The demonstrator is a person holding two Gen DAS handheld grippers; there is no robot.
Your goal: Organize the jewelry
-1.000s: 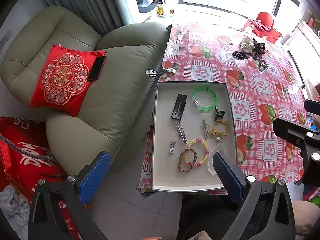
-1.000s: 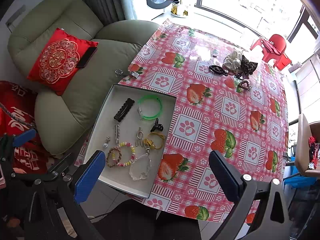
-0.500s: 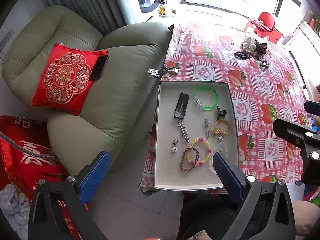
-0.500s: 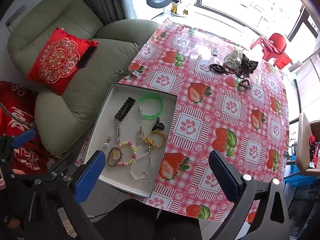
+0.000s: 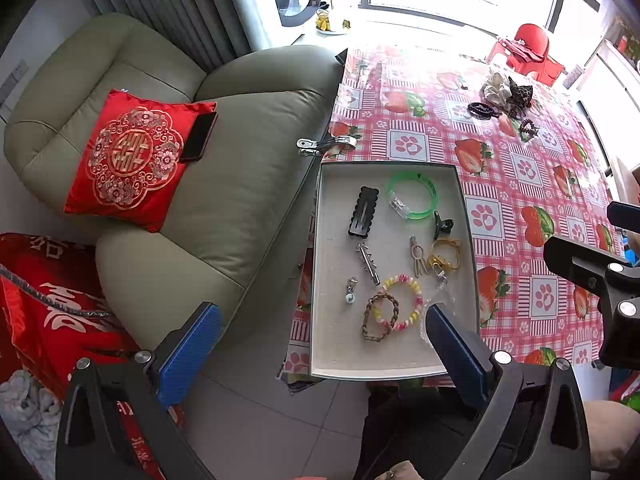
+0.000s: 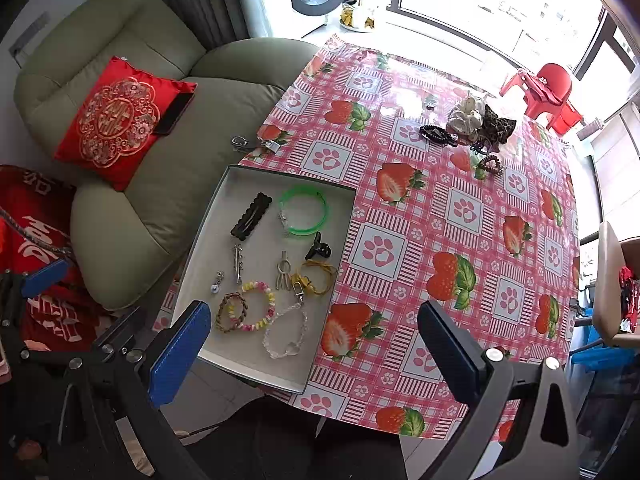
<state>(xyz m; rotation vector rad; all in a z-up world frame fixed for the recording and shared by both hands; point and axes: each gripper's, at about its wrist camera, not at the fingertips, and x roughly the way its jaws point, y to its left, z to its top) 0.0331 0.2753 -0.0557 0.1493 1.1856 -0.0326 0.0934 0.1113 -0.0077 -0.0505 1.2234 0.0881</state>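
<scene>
Jewelry is lying sorted in the white tray (image 6: 208,216) at the table (image 6: 440,208) edge; both claws, left claw (image 5: 320,344) and right claw (image 6: 316,344), are hovering wide, empty. Next: reaching for the far scrunchie pile (image 6: 476,120).

Bright daylight from window (image 6: 500,4) (blown out); tablecloth (image 6: 420,80) glare; fisheye-warped edges.

A table under a red-checked oilcloth (image 6: 460,208) printed with strawberries and paw prints carries a shallow grey tray (image 6: 208,240) at its near left corner, overhanging the edge. Toward the far side lies a cluster of hair scrunchies (image 6: 476,120), with a black hair tie (image 6: 436,135) beside it. A metal clip (image 5: 326,145) grips the cloth's left edge.
</scene>
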